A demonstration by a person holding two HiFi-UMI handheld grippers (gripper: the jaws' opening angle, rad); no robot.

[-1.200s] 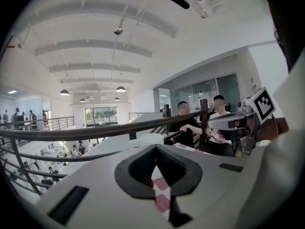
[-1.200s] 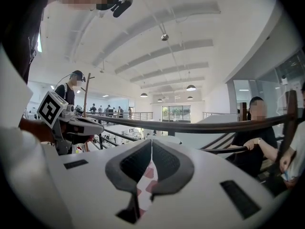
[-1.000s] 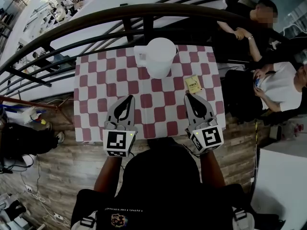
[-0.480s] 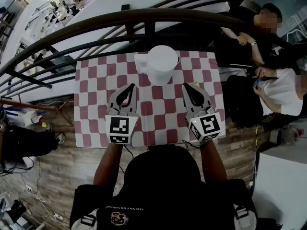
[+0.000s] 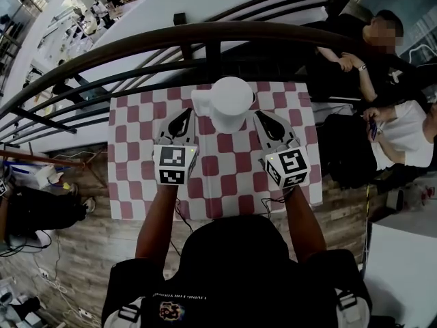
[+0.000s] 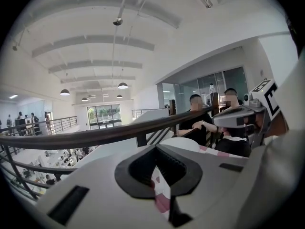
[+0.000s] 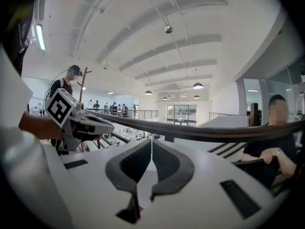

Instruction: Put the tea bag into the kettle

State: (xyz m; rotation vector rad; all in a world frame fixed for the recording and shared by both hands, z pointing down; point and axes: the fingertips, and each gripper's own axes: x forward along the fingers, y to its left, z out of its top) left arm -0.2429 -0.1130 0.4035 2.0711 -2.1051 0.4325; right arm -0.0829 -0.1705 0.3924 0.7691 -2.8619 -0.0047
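Two closed tools (image 5: 186, 113) (image 5: 261, 115) flank the kettle (image 5: 231, 96)

1. A red-and-white checked cloth (image 5: 225, 166) covers the counter (image 5: 119, 183), spreading under and between the left hand-held gripper (image 5: 184, 113) and the right hand-held gripper (image 5: 261, 115).
2. A dark curved metal handrail (image 5: 136, 42) with slanted bars runs just beyond both hand-held grippers' tips, past the counter's far edge.
3. A brown wood-plank floor (image 5: 89, 244) lies behind the hand-held grippers, at the counter's near side.
4. Two seated people are off to the right of the right hand-held gripper: one in a black shirt (image 5: 372, 60), one in a white shirt (image 5: 403, 139).
5. A black bag-like bundle (image 5: 41, 210) sits on the floor, well left of the left hand-held gripper.
6. Round pendant lamps (image 6: 123, 85) hang from a white beamed ceiling far ahead of the left hand-held gripper.
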